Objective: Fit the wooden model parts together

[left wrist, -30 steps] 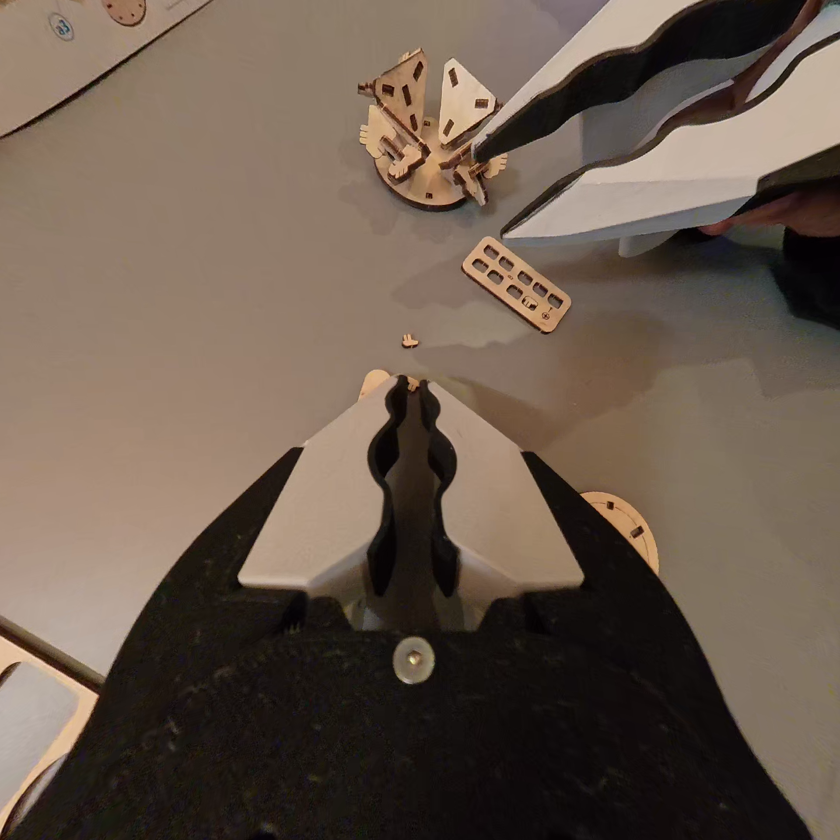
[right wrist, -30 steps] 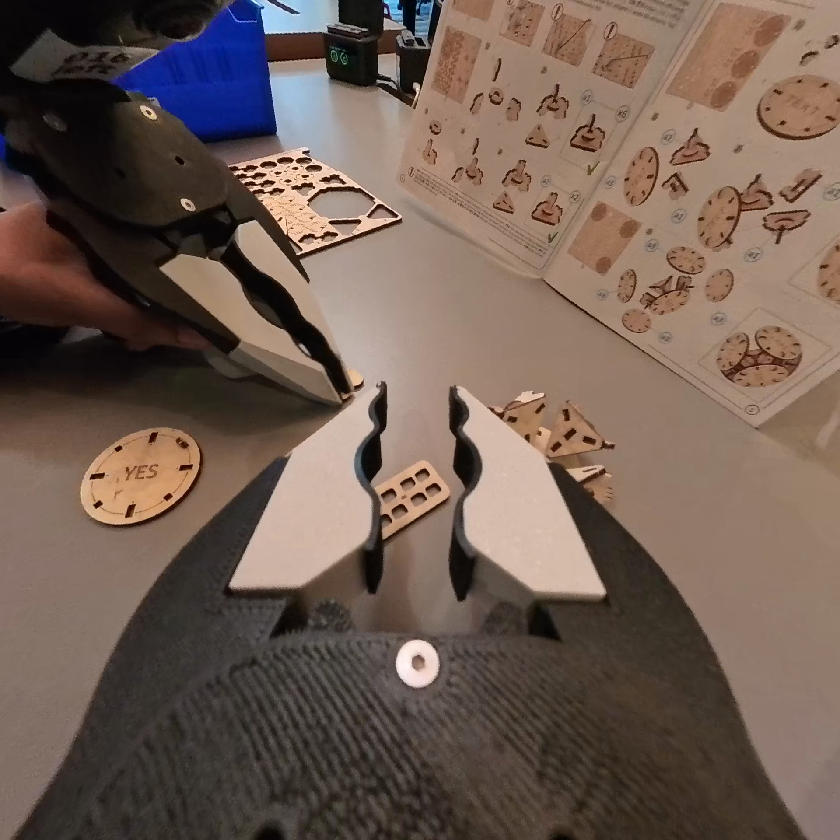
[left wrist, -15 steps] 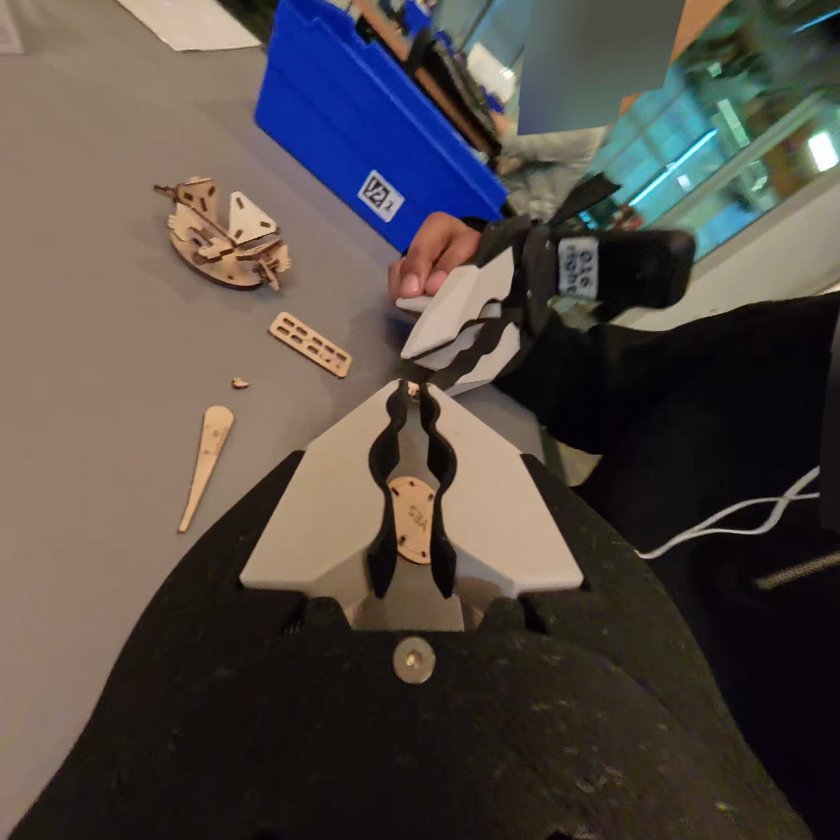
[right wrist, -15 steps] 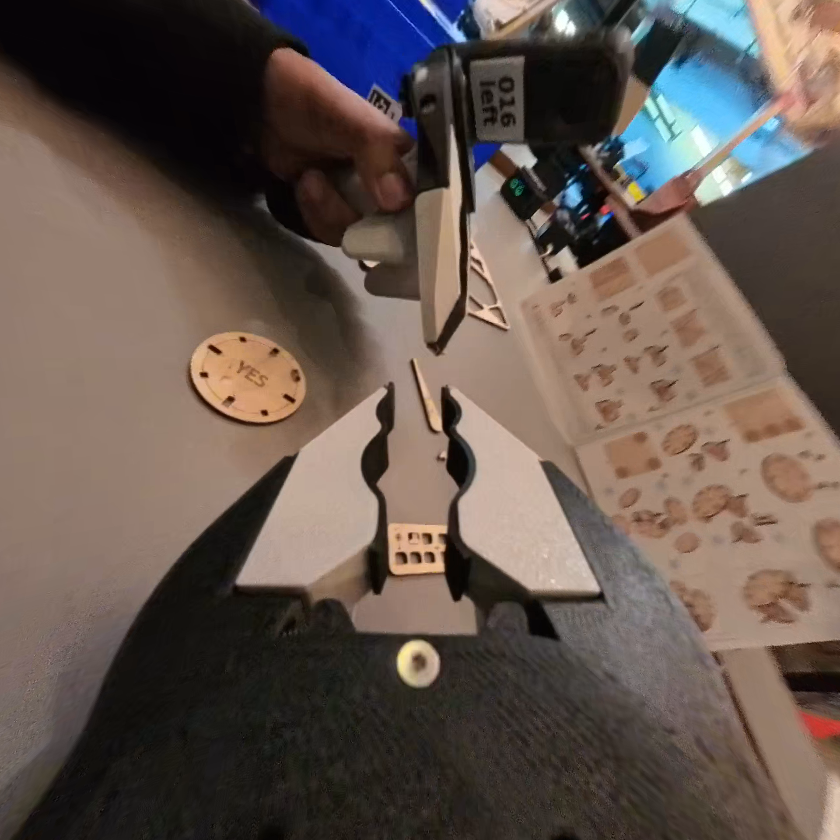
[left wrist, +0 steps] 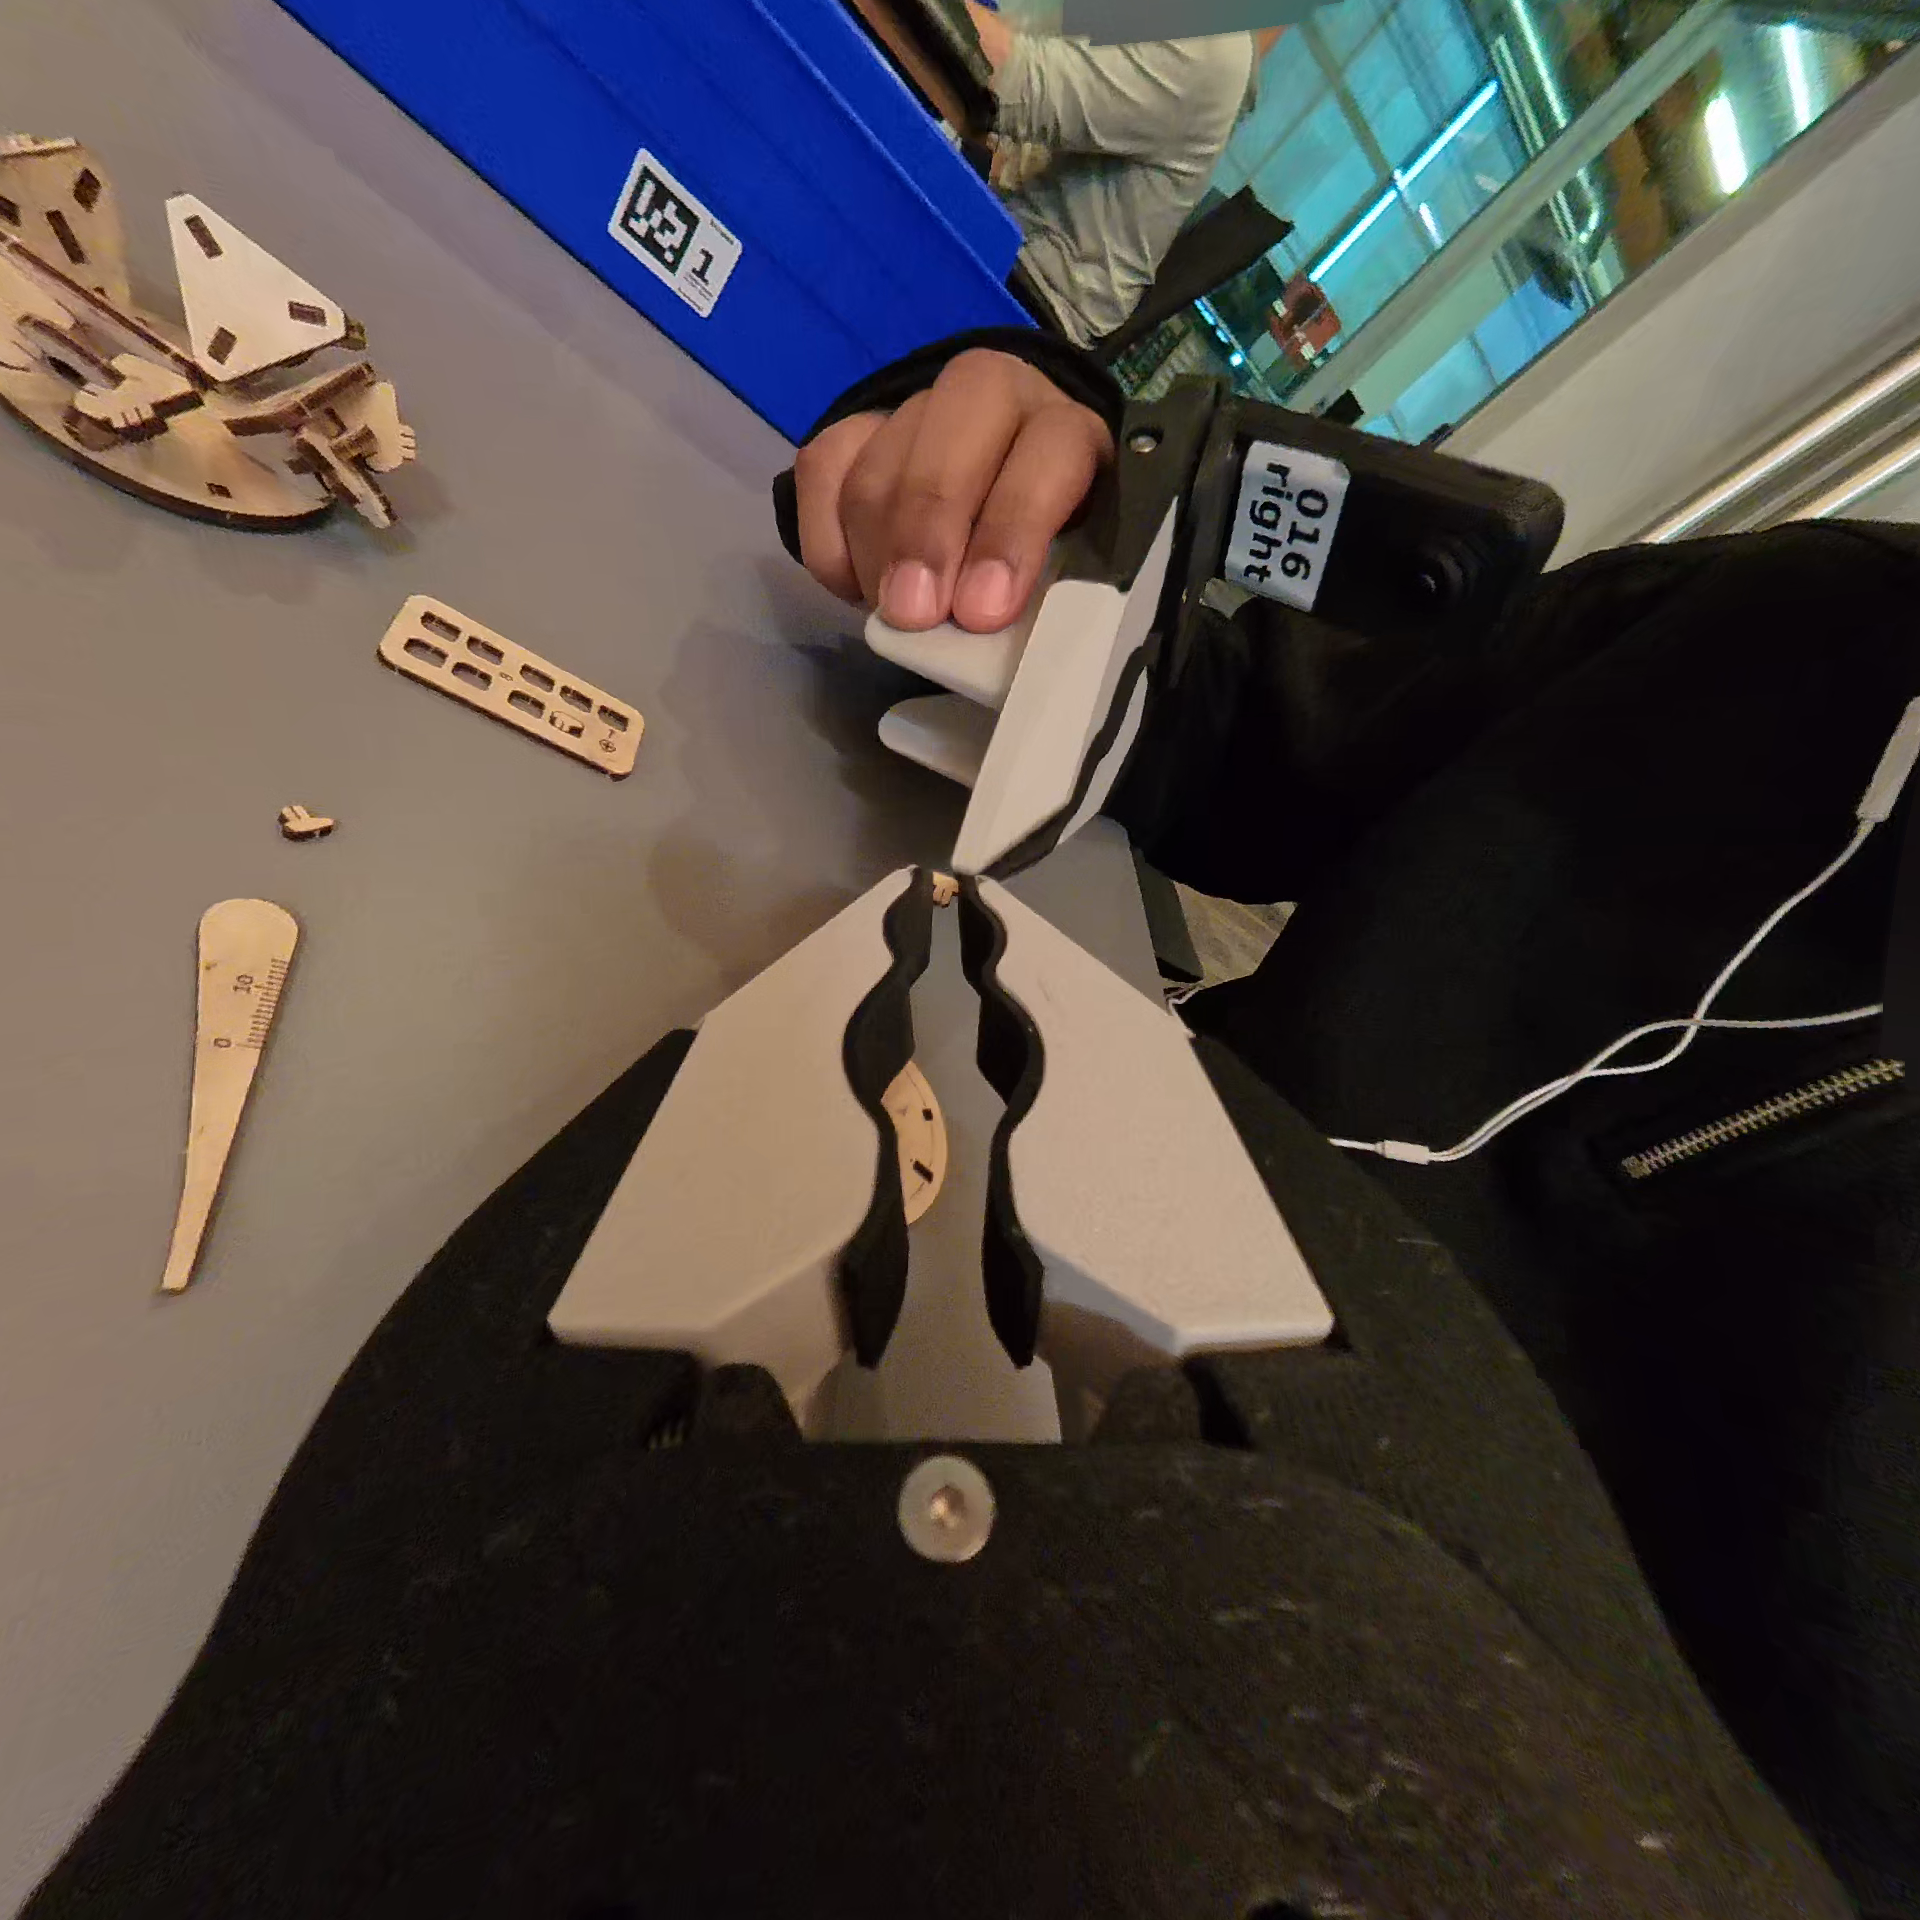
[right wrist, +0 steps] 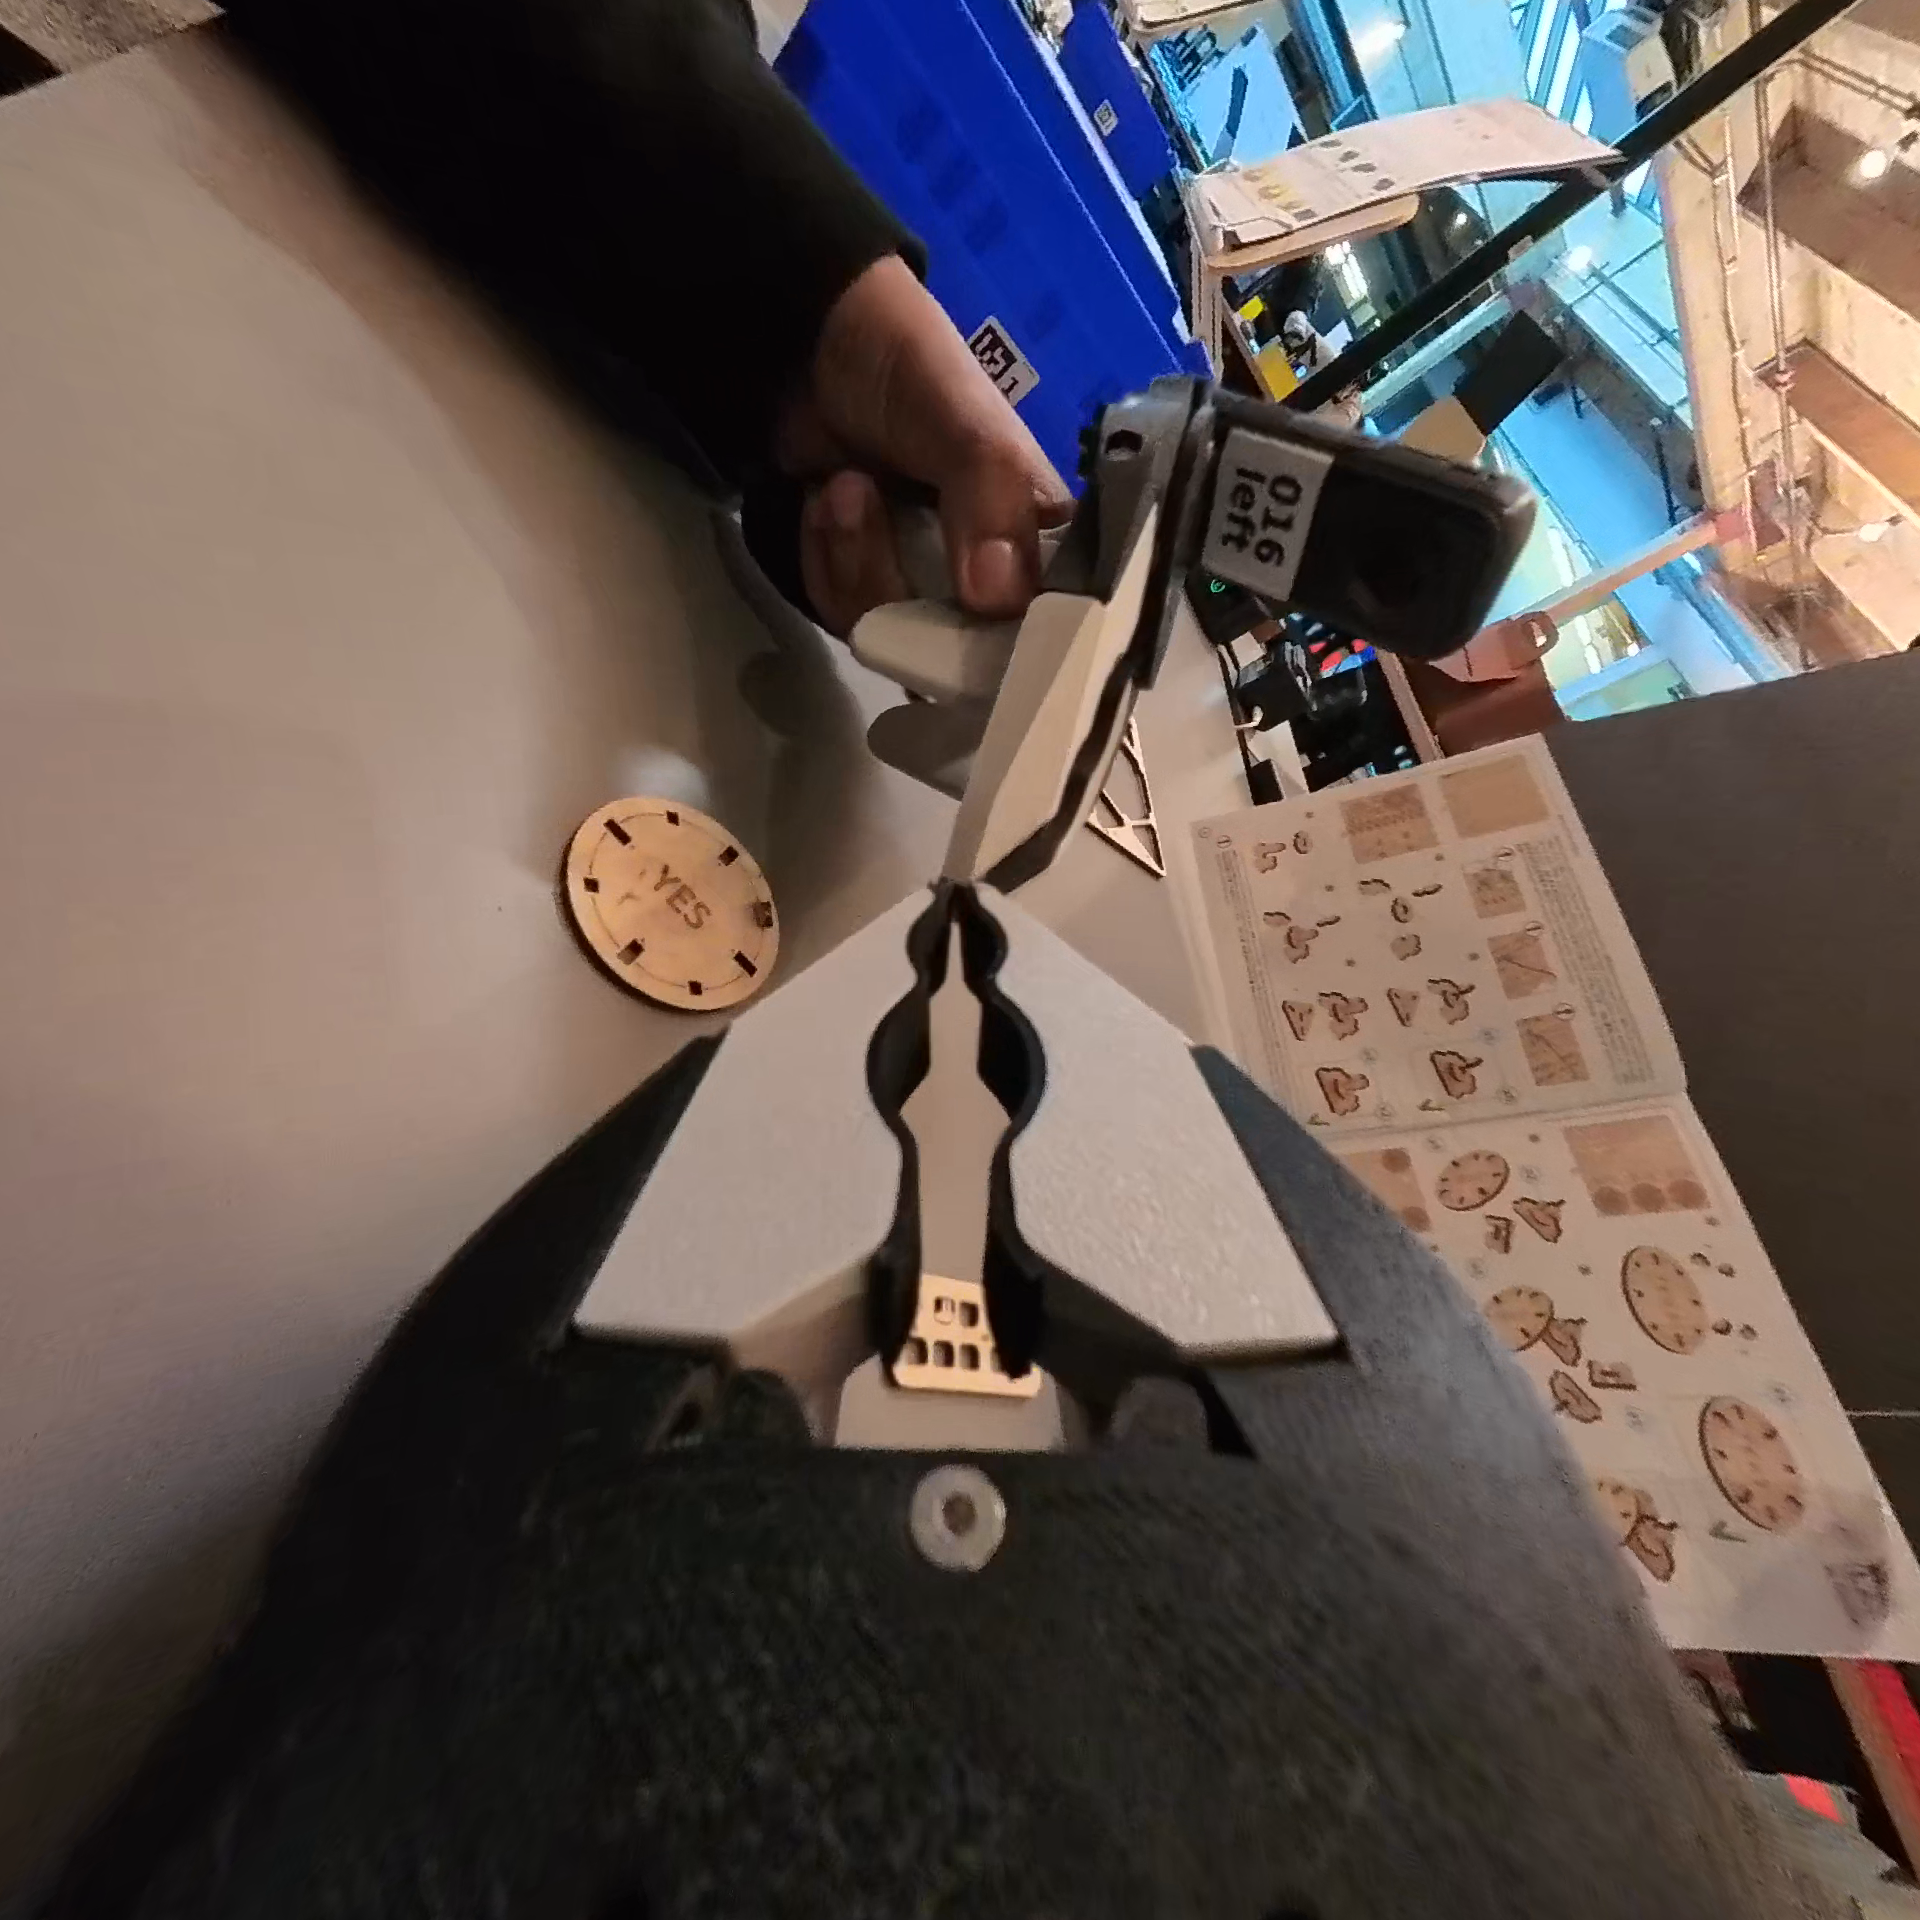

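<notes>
Holding two grippers tip to tip above a grey table (left wrist: 436, 1039), a person works among laser-cut wooden parts. We count two hands, one per tool: the right hand (left wrist: 935, 499) wraps the right gripper (right wrist: 954, 902) from above, the left hand (right wrist: 914, 488) does the same with the left gripper (left wrist: 940, 889), and both tools tilt steeply down so their points meet.

The left gripper pinches a tiny wooden piece (left wrist: 943, 888) at its very tips. The right gripper is closed at that same spot, but we cannot tell whether it also grips the piece.

On the table we count one slotted strip (left wrist: 509, 686), one small loose bit (left wrist: 307, 823), one tapered ruler-like stick (left wrist: 229, 1081), one part-built wooden model (left wrist: 187, 353) and one round disc (right wrist: 670, 904) — the disc carries an engraved word.

An open instruction booklet (right wrist: 1507, 1091) lies to one side, and a blue bin (left wrist: 665, 177) with a square-code sticker stands behind. Each gripper bears a white label.
</notes>
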Demonstrator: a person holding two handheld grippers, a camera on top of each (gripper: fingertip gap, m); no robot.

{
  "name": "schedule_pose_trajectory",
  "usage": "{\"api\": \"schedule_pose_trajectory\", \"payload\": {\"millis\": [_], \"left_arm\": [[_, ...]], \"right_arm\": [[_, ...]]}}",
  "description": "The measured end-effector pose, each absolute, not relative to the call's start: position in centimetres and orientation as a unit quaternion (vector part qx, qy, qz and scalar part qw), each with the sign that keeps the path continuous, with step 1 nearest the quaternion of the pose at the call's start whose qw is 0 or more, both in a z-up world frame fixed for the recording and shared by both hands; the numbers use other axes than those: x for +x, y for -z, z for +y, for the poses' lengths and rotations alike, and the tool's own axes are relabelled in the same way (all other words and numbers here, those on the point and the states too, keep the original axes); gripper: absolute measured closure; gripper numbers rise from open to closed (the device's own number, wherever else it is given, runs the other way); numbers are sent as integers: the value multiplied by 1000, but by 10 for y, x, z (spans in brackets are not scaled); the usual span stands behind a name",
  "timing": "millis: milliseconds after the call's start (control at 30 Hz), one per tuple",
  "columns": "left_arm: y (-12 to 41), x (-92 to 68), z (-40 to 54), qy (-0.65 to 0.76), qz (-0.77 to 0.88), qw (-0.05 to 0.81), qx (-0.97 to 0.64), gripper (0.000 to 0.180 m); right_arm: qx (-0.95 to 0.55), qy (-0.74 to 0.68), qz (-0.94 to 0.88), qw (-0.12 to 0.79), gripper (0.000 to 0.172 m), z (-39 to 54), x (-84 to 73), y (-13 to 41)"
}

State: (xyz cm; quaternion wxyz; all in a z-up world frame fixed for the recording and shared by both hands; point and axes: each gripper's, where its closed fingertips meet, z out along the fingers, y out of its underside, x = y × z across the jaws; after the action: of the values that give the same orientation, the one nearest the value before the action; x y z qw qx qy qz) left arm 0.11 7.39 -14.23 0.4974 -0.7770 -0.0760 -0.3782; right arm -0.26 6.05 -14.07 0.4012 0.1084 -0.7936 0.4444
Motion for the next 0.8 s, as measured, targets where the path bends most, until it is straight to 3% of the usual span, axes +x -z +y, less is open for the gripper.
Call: {"api": "schedule_pose_trajectory", "payload": {"millis": [433, 700, 800], "left_arm": [[146, 6, 72, 399, -68, 485, -775, 179], [147, 6, 73, 405, -73, 484, -772, 179], [139, 2, 74, 400, -74, 506, -761, 170]], "right_arm": [[123, -433, -805, 385, 161, 58, 2, 148], [121, -418, -809, 396, 171, 60, -2, 149], [92, -443, -806, 383, 171, 62, -5, 142]]}}
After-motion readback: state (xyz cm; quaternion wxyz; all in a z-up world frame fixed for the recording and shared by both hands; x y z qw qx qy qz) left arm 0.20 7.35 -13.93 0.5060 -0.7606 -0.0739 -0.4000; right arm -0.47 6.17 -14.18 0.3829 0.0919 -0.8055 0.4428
